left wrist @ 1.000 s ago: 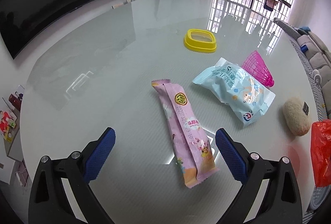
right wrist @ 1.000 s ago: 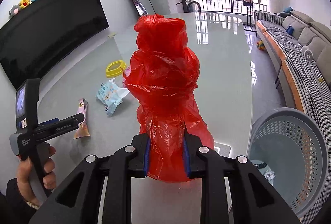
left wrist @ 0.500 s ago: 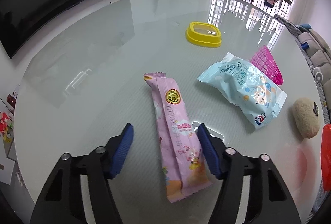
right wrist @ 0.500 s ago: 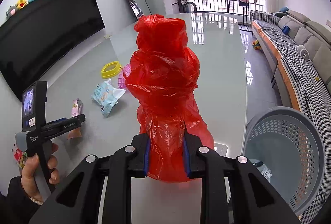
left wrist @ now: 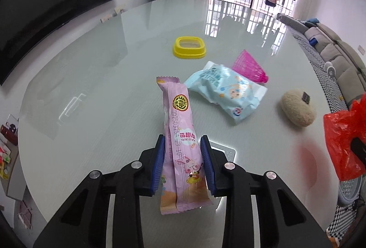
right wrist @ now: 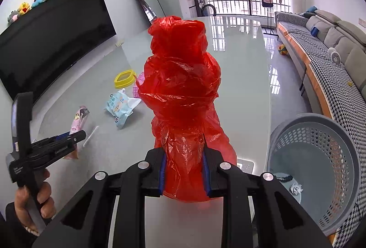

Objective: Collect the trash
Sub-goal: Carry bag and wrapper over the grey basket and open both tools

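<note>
Nearest, the left gripper (left wrist: 182,161) is clamped on the lower part of a pink snack wrapper (left wrist: 180,133), blue pads pressing both long edges; its far end reaches out over the glossy worktop (left wrist: 91,92). The right gripper (right wrist: 183,173) pinches the neck of a crumpled red bag (right wrist: 180,87), which rises above it. To its right, beside the worktop's edge, stands a grey perforated bin (right wrist: 320,156) with scraps inside. Further out on the worktop lie a pale blue packet (left wrist: 225,93) and a beige puff (left wrist: 297,110), then a pink mesh cone (left wrist: 250,67) just behind the packet, and farthest a yellow ring (left wrist: 189,47).
</note>
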Available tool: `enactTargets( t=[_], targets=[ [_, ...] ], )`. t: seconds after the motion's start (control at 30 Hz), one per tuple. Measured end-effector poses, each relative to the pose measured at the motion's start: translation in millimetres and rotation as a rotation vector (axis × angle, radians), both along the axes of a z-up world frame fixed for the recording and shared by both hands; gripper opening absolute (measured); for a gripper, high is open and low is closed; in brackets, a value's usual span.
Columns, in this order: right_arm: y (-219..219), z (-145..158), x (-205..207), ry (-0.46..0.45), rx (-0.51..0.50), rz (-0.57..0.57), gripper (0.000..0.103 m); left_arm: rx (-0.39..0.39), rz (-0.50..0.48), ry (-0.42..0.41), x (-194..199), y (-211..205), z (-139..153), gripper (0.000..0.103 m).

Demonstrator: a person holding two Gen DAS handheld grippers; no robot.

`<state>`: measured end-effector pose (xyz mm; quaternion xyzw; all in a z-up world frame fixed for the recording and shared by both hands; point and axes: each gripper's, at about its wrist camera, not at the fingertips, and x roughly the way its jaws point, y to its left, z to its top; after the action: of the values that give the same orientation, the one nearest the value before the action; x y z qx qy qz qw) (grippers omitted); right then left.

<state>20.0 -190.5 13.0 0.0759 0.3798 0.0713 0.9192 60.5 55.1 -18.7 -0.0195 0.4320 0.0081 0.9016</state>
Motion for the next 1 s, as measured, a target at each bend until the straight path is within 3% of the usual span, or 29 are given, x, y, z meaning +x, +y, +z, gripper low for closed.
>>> enactTargets(
  t=[0.2,0.37,0.7,1.0],
  targets=[
    [-21,6,-17,-0.021,-0.001,-0.057,0.024,-0.019,-0.165,-0.074,-19,-57,28,0.031],
    [-60,4,-39,-0.023,-0.005,-0.152,0.024,-0.052,-0.328,-0.089,-25,-117,32,0.031],
    [-155,-14,-75,0.005,-0.007,-0.375,0.024,-0.060,-0.554,-0.057,-26,-232,18,0.032],
    [-209,-38,-75,0.046,0.016,-0.438,0.024,-0.029,-0.649,0.015,-23,-305,-10,0.034]
  ],
)
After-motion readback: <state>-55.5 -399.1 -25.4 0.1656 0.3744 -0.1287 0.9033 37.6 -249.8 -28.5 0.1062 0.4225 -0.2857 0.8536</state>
